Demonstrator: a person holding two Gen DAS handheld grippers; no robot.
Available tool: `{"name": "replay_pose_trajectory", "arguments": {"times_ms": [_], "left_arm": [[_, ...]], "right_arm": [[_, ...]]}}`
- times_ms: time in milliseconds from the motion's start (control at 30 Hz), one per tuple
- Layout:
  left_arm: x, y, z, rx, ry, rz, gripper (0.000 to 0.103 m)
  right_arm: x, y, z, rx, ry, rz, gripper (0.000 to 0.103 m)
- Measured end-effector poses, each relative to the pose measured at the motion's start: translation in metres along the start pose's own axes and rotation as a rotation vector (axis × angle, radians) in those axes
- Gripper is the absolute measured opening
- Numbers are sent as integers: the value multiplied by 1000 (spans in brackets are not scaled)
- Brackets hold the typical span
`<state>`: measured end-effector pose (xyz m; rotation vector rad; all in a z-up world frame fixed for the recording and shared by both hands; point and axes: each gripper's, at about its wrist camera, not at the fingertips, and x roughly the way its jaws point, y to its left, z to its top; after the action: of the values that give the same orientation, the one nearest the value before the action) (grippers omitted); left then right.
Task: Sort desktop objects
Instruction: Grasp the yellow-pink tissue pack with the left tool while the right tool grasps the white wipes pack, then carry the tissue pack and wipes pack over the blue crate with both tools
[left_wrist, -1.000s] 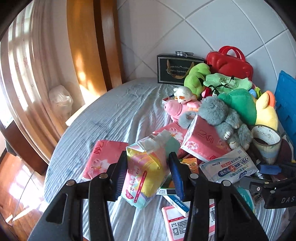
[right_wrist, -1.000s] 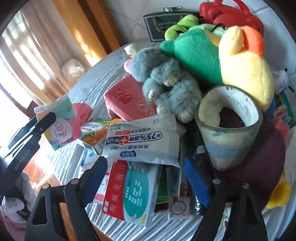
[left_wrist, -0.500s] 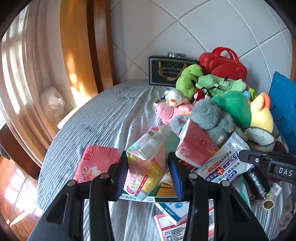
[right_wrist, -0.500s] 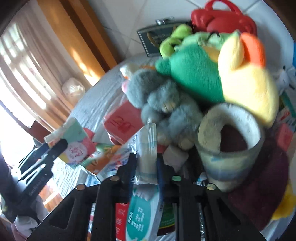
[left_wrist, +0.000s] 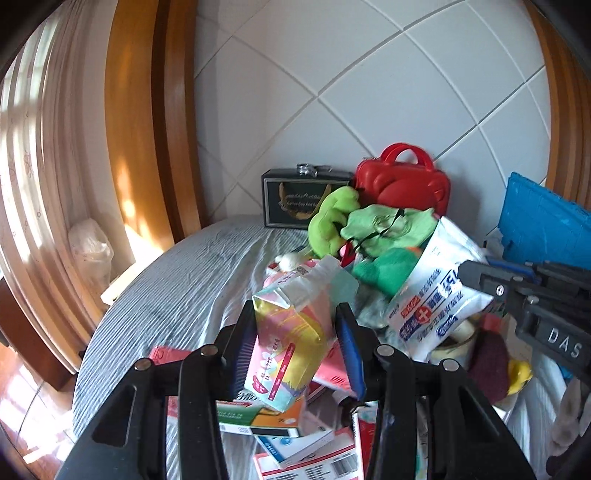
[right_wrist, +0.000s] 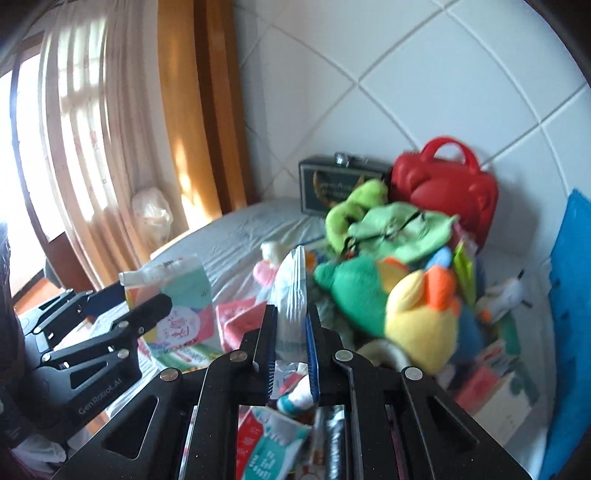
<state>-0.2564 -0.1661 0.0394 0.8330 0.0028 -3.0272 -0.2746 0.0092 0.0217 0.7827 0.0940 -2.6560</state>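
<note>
While both packs hang clear above the cluttered worktop (left_wrist: 192, 288), the open striped cloth lies to the left — nearer the left gripper (left_wrist: 295, 354), which is clamped on one pastel tissue pack (left_wrist: 288, 332), long axis running away from the camera. The right gripper (right_wrist: 291, 350) pinches one white wipes pouch (right_wrist: 293, 291) edge-on, standing upright. Counting down: one red case (left_wrist: 402, 184), one dark box (left_wrist: 295, 201), two lifted packs — plush toys too tangled to count.

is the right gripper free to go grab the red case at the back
Probably not yet: the right gripper is shut on a white wipes pack, and green plush toys are piled in front of the red case.
</note>
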Motion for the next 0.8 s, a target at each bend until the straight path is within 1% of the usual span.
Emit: {"name": "replay_pose_trajectory", "arguments": {"times_ms": [100, 233, 333, 467, 567, 700, 767, 800], "left_arm": [[-5, -15, 9, 19, -25, -15, 42], [-13, -42, 21, 38, -58, -47, 42], [-23, -69, 36, 65, -104, -74, 42], [-38, -114, 58, 95, -170, -132, 42], [-47, -155, 75, 117, -218, -189, 42], [-65, -221, 98, 155, -285, -273, 42], [-73, -256, 107, 163, -303, -322, 42], [-76, -271, 111, 165, -305, -343, 42]], "right_arm": [[-20, -13, 12, -5, -57, -40, 14], [-49, -34, 21, -2, -110, -95, 14], [-76, -56, 28, 3, -158, -154, 14], [-115, -89, 34, 16, -224, -238, 14], [-149, -120, 37, 30, -272, -310, 14], [-200, -170, 38, 57, -329, -427, 14], [-221, -190, 37, 68, -348, -473, 14], [-237, -206, 35, 75, -361, -511, 14]]}}
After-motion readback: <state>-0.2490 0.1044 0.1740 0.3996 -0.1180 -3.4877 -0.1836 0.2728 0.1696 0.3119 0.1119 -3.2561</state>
